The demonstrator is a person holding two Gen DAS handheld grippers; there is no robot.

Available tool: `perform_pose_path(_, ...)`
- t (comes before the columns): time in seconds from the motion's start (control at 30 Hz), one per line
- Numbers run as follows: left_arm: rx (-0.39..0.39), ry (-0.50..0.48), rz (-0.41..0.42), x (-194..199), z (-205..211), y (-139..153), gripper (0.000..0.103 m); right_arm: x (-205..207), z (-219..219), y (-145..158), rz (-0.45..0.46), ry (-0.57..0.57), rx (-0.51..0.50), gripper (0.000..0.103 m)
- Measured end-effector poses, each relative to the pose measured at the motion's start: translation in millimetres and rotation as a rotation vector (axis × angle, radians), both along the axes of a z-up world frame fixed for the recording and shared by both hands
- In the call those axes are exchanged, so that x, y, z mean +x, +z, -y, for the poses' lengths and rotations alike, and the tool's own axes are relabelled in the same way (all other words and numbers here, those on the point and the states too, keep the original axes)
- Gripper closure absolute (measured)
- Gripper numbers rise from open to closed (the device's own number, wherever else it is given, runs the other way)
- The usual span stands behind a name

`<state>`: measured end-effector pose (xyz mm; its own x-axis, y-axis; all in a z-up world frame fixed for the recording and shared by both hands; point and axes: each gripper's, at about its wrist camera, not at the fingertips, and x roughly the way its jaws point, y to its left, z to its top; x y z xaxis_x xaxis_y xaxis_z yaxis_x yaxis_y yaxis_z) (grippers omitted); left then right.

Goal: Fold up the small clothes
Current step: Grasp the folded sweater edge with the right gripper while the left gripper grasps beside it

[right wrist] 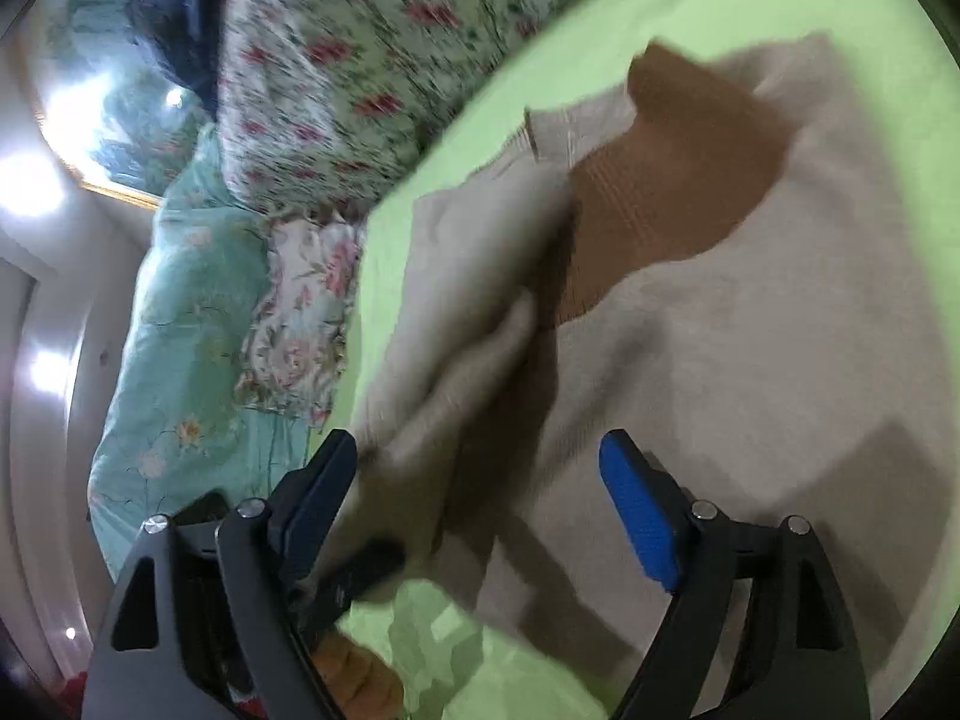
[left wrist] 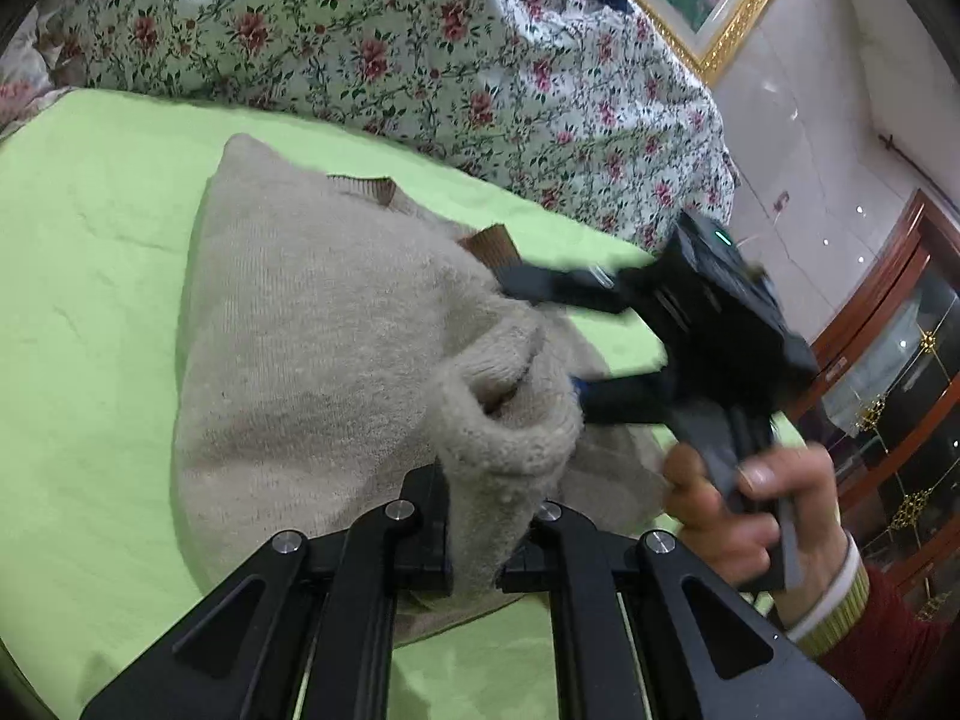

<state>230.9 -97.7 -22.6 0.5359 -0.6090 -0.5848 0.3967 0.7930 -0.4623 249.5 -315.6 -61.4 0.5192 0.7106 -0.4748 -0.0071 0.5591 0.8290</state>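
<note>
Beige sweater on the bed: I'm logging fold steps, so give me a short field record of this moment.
garment: beige sweater, brown collar, partly folded
surface: green sheet
left gripper: shut on a bunched sweater fold
right gripper: open, fingers either side of the cloth, not pressing
background: floral quilt

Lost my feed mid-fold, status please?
Left tool shut on beige sweater fold. Right tool open, straddling the sweater edge, no grip. Sweater on green sheet; nothing in the way.
</note>
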Motion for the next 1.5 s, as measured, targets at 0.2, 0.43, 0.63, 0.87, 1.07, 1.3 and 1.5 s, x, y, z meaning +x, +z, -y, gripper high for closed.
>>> perform_pose_path(0.2,0.044,-0.011,0.006,-0.9,4.9,-3.2,0.096,56.4,-26.5,-0.9,0.001,0.008,0.015,0.038)
perform_pose_path(0.43,0.01,-0.044,0.038,-5.8,19.8,20.8,0.096,61.4,-13.3,48.6,0.118,-0.002,-0.08,0.086)
perform_pose_path(0.63,-0.002,-0.132,0.056,-5.9,79.9,28.3,0.095,25.9,27.8,91.3,0.223,-0.05,-0.268,0.086)
perform_pose_path(0.87,0.029,-0.179,-0.064,8.4,132.0,-18.7,0.095,18.4,88.9,24.4,0.033,-0.119,-0.351,0.086)
perform_pose_path(1.07,0.043,-0.165,-0.059,6.5,141.1,-18.1,0.095,23.0,85.2,26.3,0.078,-0.083,-0.391,0.086)
perform_pose_path(1.3,0.088,-0.206,-0.088,-1.1,149.7,-23.9,0.076,21.0,91.4,14.0,0.026,-0.122,-0.448,0.086)
perform_pose_path(1.5,0.073,-0.252,-0.103,-28.5,117.8,-7.6,0.042,-9.8,113.3,22.6,0.018,-0.228,-0.433,0.064)
